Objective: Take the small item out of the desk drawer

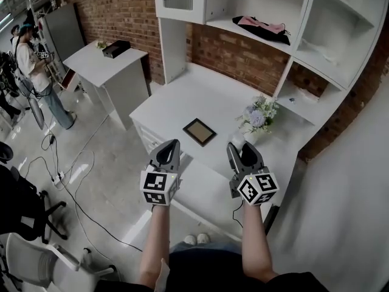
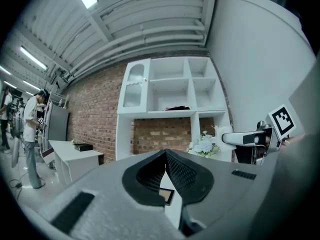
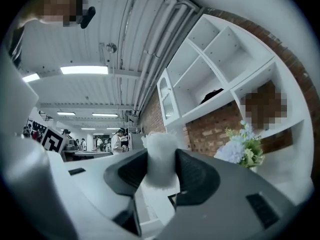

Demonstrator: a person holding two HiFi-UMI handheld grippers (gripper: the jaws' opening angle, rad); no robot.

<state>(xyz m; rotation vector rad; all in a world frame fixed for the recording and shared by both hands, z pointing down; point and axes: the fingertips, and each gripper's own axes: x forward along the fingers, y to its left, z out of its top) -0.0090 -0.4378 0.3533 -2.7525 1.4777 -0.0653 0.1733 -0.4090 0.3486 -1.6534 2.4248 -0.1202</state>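
A small white fluffy item [image 3: 161,146] is pinched between the black pads of my right gripper [image 3: 161,166], which is shut on it. In the head view the same item [image 1: 237,141] shows as a white tuft at the tips of the right gripper [image 1: 242,152], held above the white desk [image 1: 182,105]. My left gripper [image 1: 171,145] hovers beside it over the desk's front edge. Its jaws [image 2: 165,153] meet at the tips with nothing between them. The desk's drawer fronts [image 1: 148,140] show at its left end; I cannot tell whether any stands open.
A dark picture frame [image 1: 199,131] lies flat on the desk, with a vase of pale flowers [image 1: 258,117] to its right. White shelves above hold a black and pink cloth [image 1: 261,26]. A side table [image 1: 106,62], people [image 1: 30,59], chairs and floor cables are at the left.
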